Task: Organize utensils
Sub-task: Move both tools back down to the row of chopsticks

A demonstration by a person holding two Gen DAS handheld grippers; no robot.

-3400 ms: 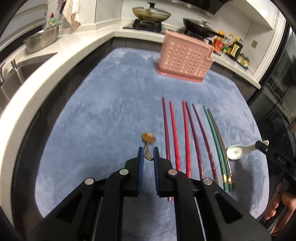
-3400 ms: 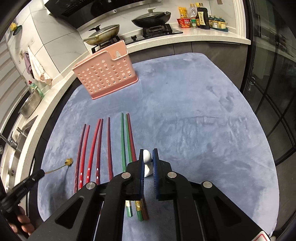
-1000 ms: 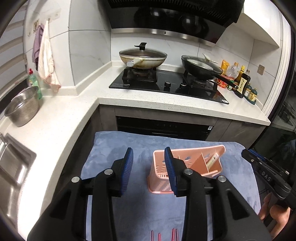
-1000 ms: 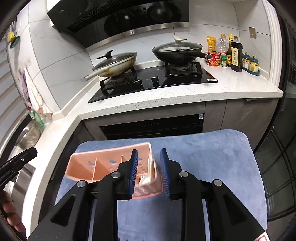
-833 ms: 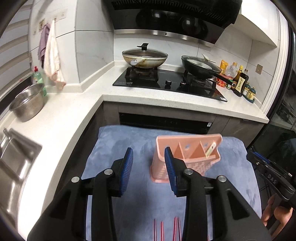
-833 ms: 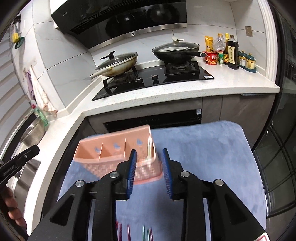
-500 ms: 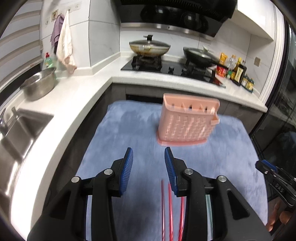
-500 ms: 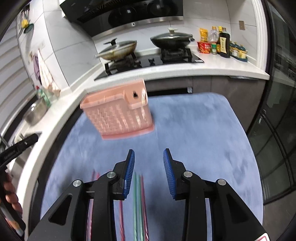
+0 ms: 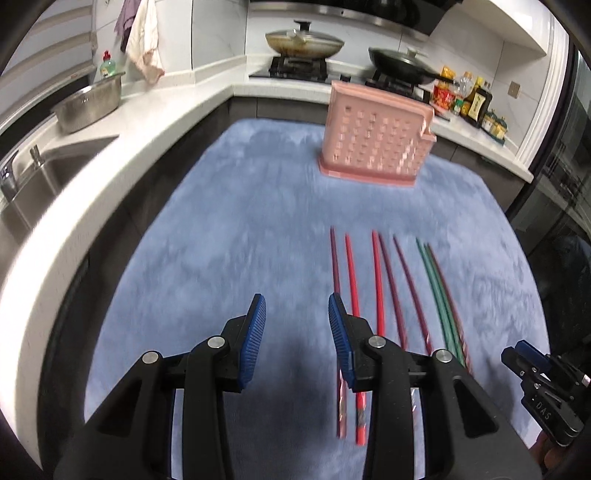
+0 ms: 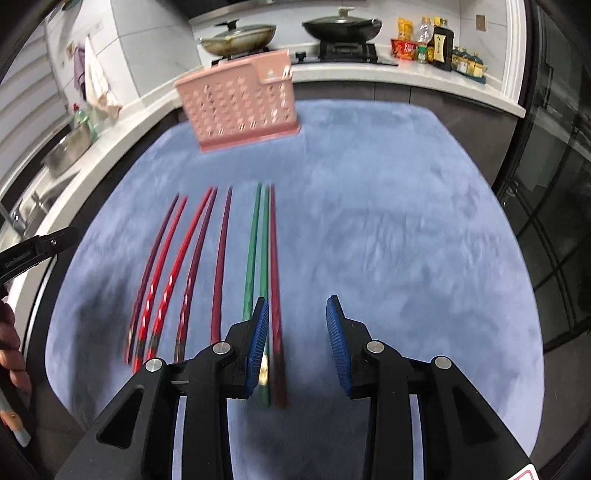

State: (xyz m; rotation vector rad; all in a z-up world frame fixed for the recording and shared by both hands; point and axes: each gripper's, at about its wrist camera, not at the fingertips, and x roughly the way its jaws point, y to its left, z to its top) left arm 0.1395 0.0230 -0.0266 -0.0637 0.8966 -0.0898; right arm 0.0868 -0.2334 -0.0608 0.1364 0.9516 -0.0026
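Both my left fingers (image 9: 297, 334) and right fingers (image 10: 297, 334) are spread and empty above the near chopsticks (image 10: 221, 266), the basket (image 10: 240, 107) far behind; crowded sticks risk a double pinch.

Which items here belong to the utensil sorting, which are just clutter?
Job:
- chopsticks
- pink basket
- left tongs, right tongs, both open, empty

Clutter:
- lidded pans
- sauce bottles
- steel bowl
- hanging towel
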